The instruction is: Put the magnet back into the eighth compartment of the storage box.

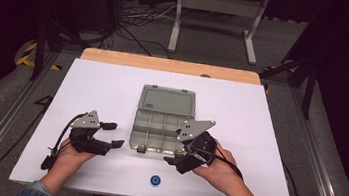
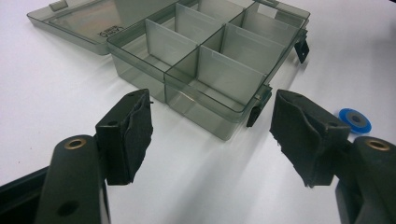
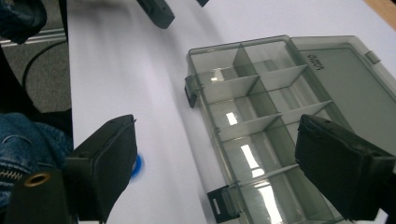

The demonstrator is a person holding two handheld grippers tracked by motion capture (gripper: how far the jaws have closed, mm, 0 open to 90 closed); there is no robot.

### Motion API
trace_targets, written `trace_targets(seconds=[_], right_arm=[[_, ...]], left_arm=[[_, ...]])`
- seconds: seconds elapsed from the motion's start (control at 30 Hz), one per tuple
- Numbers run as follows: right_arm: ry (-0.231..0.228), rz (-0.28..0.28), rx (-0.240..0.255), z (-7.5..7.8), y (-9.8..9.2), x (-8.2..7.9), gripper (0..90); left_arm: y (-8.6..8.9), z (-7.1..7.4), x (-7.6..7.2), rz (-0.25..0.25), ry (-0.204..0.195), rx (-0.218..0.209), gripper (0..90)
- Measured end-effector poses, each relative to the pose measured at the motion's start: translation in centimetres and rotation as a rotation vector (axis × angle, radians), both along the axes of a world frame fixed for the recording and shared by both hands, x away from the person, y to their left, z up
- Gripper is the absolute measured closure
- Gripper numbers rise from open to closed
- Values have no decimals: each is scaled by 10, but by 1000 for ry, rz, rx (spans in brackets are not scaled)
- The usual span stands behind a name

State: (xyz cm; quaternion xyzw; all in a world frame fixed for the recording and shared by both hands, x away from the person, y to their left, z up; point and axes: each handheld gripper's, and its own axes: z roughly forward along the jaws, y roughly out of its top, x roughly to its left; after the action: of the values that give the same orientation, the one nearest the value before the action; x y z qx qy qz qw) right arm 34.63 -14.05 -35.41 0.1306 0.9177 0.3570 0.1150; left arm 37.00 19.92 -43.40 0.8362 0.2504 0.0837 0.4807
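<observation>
A smoky grey compartment box lies open in the middle of the white table, its lid folded flat on the far side and its cells empty. My left gripper is open just left of the box; in the left gripper view the gripper frames the box's near corner. My right gripper is open at the box's right front corner; in the right gripper view the gripper spans the tray. A small blue ring lies near the front edge, also seen as the ring and partly hidden.
The white sheet covers the table, with a wooden strip along the far edge. Beyond stand a white metal frame and floor cables. Black latches stick out from the box front. A denim sleeve is close by.
</observation>
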Motion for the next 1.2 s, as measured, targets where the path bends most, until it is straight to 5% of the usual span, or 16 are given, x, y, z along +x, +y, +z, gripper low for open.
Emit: trace_targets(seconds=[0.7,1.2], right_arm=[[100,98,-150,-30,24,-7,135],[146,133,-190,-50,37,-12,130]], left_arm=[[0,0,0,3,0,0,297],[0,0,0,-1,5,-1,297]])
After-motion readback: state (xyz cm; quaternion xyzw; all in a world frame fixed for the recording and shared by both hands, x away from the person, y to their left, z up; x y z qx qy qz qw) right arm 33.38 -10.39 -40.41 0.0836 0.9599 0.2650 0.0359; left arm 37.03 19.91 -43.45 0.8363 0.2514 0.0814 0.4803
